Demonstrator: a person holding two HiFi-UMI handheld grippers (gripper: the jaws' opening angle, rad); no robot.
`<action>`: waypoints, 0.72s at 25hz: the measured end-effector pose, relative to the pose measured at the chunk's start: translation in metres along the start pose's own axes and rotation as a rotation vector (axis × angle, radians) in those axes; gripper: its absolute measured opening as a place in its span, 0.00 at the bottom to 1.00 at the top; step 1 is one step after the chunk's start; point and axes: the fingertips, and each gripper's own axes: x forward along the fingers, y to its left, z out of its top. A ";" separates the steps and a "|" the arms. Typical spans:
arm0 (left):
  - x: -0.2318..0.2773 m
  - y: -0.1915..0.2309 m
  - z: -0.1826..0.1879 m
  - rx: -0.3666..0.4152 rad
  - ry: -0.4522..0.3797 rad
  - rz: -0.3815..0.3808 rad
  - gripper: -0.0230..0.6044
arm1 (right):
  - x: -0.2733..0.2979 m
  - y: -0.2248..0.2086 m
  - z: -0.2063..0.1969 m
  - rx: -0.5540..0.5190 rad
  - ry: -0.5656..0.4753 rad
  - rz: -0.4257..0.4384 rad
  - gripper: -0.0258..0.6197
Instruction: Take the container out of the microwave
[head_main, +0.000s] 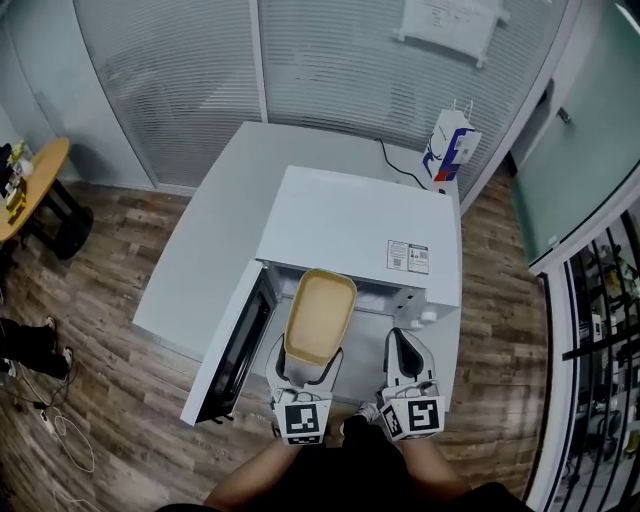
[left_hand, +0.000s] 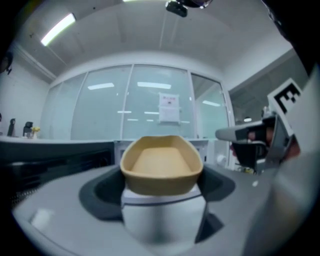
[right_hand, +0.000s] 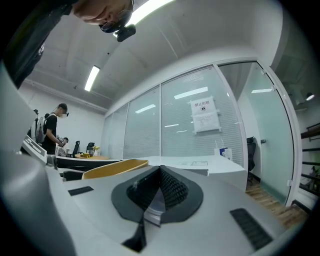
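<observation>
A tan oval container (head_main: 320, 315) hangs level in front of the open white microwave (head_main: 360, 235), its far end at the mouth of the cavity. My left gripper (head_main: 306, 366) is shut on the container's near end. In the left gripper view the container (left_hand: 161, 162) sits just above the closed jaws of my left gripper (left_hand: 162, 194), and it looks empty. My right gripper (head_main: 404, 348) is beside it on the right, shut, with nothing in it. In the right gripper view my right gripper (right_hand: 160, 189) shows jaws pressed together, and the container's rim (right_hand: 115, 167) shows at the left.
The microwave door (head_main: 235, 350) swings open to the left, level with my left gripper. The microwave stands on a white table (head_main: 215, 250) with a blue and white carton (head_main: 450, 148) and a black cable (head_main: 395, 165) behind it. Glass partitions close off the back. A person (right_hand: 50, 127) stands far off.
</observation>
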 end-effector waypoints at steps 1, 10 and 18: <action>0.001 0.001 0.007 0.001 -0.014 0.001 0.76 | 0.002 0.000 0.005 -0.003 -0.015 0.000 0.04; 0.002 0.017 0.068 0.040 -0.136 0.020 0.76 | 0.006 0.001 0.064 -0.064 -0.138 -0.004 0.04; -0.001 0.024 0.104 0.038 -0.213 0.018 0.76 | 0.001 0.010 0.100 -0.135 -0.184 0.006 0.04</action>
